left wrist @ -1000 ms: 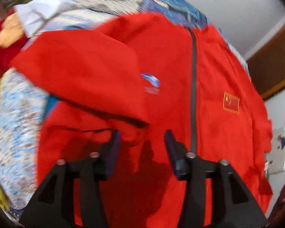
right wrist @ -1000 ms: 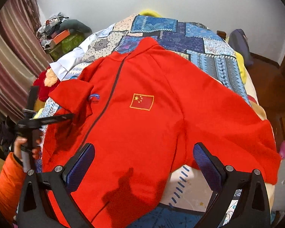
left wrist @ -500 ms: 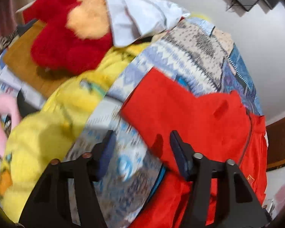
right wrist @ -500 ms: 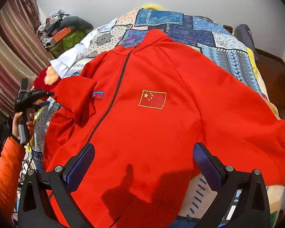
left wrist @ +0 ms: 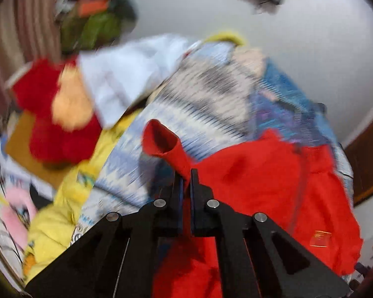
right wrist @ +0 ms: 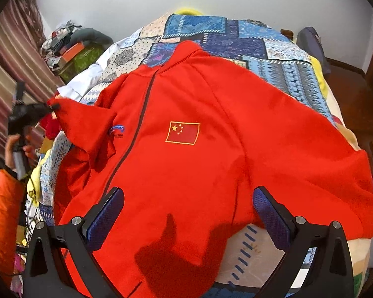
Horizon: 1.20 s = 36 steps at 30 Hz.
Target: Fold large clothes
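A large red zip jacket (right wrist: 186, 164) with a flag patch lies face up on a patchwork-covered bed (right wrist: 273, 49). In the left wrist view my left gripper (left wrist: 185, 173) is shut on the jacket's sleeve cuff (left wrist: 161, 141), which sticks up past the fingertips; the jacket body (left wrist: 273, 173) spreads to the right. The right wrist view shows that gripper (right wrist: 51, 105) pulling the sleeve out at the jacket's left side. My right gripper (right wrist: 187, 201) is open and empty above the jacket's lower front. The other sleeve (right wrist: 323, 164) lies spread to the right.
A red and tan plush toy (left wrist: 59, 114), a white cloth (left wrist: 126, 74) and yellow bedding (left wrist: 62, 211) lie left of the bed. Boxes and clutter (right wrist: 72, 52) stack by the striped curtain (right wrist: 2, 79). A wooden door (right wrist: 355, 94) stands at right.
My left gripper swung away from the jacket body to the sleeve end and closed on the cuff, lifting it outward to the left. My right gripper moved closer over the jacket front, still open.
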{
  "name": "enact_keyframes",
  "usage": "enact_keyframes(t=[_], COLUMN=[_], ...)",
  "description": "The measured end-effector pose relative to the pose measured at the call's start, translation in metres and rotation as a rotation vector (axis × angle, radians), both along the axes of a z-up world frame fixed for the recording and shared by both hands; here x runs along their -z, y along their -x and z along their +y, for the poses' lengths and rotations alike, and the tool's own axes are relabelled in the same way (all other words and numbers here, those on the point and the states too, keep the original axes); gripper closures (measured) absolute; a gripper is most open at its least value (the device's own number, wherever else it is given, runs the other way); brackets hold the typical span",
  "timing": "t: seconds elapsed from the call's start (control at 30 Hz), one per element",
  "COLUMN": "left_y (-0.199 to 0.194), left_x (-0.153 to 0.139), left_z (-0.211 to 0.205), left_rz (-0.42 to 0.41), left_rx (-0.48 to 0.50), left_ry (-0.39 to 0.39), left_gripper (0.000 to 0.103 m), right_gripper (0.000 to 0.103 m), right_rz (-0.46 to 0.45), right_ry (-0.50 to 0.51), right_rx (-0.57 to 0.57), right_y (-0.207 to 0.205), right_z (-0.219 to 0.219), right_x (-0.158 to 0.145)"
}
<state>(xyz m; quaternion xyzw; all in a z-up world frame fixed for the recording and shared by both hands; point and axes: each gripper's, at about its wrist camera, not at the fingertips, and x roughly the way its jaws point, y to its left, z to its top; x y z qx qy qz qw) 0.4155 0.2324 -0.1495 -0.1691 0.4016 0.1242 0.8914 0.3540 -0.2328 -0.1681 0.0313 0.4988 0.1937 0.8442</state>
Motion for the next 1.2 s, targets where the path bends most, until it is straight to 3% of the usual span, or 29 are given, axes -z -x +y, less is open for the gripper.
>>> enact_keyframes(t=[0.1, 0.23, 0.37, 0.5, 0.67, 0.77, 0.9, 1.0, 1.07, 1.13, 1.2], left_y=[-0.010, -0.023, -0.029, -0.032, -0.035, -0.029, -0.016, -0.009, -0.005, -0.004, 0.001], left_x=[-0.053, -0.096, -0.107, -0.080, -0.005, 0.039, 0.067, 0.063, 0.045, 0.024, 0.003], left_z=[-0.052, -0.130, -0.208, -0.276, -0.349, -0.375, -0.394, -0.385, -0.363, -0.333, -0.299], left_rz=[-0.082, -0.157, -0.174, -0.126, 0.019, 0.120, 0.225, 0.229, 0.181, 0.123, 0.046], left_rx=[0.097, 0.251, 0.418, 0.557, 0.711, 0.787, 0.862, 0.878, 0.845, 0.799, 0.732], left_ry=[-0.062, -0.096, -0.074, -0.090, -0.057, -0.034, -0.046, -0.045, -0.051, -0.053, -0.062], left_gripper=[0.100, 0.100, 0.100, 0.100, 0.100, 0.100, 0.097, 0.089, 0.079, 0.048, 0.034], right_gripper=[0.000, 0.000, 0.000, 0.000, 0.000, 0.000, 0.000, 0.000, 0.000, 0.000, 0.000], right_rz=[-0.005, -0.033, -0.063, -0.087, -0.082, -0.064, -0.029, -0.019, -0.015, -0.008, -0.007], right_ry=[-0.038, -0.056, -0.069, -0.068, -0.063, -0.060, -0.074, -0.097, -0.104, -0.111, -0.103], right_rx=[0.011, 0.026, 0.050, 0.088, 0.144, 0.169, 0.185, 0.171, 0.157, 0.139, 0.120], right_y=[0.003, 0.009, 0.016, 0.020, 0.026, 0.027, 0.024, 0.017, 0.009, -0.001, -0.012], right_z=[-0.010, -0.026, -0.051, -0.079, -0.114, -0.128, -0.133, -0.127, -0.117, -0.105, -0.092], right_x=[-0.006, -0.017, -0.030, -0.039, -0.040, -0.035, -0.025, -0.021, -0.020, -0.017, -0.013])
